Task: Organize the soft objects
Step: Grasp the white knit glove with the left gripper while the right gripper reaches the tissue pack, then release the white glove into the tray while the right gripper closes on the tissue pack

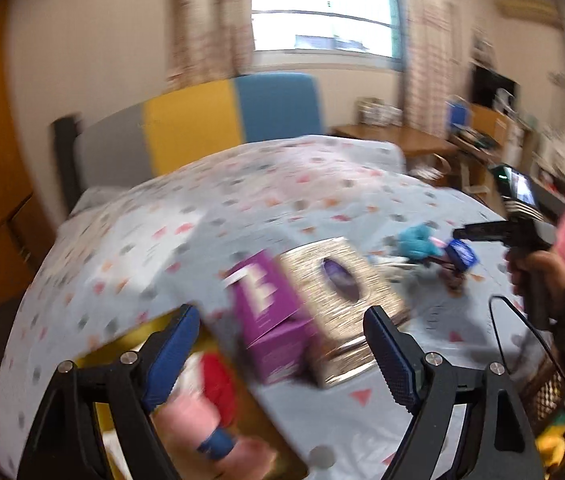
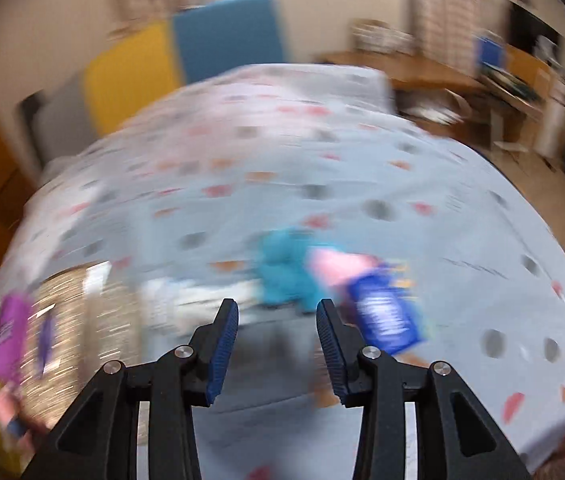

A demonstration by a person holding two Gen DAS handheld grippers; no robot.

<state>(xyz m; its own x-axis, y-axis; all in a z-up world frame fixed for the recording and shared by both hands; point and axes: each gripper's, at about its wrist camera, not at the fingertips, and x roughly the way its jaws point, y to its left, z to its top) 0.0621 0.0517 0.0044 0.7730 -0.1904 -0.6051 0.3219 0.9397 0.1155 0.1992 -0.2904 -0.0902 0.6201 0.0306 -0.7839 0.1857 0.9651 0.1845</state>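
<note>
Both the left gripper point(image 1: 282, 344) and right gripper point(image 2: 277, 334) stand apart, empty, over the bed point(image 1: 322, 184). The teal plush toy point(image 2: 282, 276) lies at twelve o'clock from the right gripper. The purple box point(image 1: 270, 320) carries blurred, unreadable white lettering.

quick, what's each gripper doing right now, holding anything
left gripper: open wide, holding nothing.
right gripper: open, nothing between its fingers.

My left tool point(image 1: 278, 354) hangs with its blue pads wide apart and empty above the bed point(image 1: 282, 184). Just beyond it, a purple box point(image 1: 270, 320) touches a gold tissue box point(image 1: 342, 300); a teal plush point(image 1: 416, 240) lies right of the tissue box.
</note>
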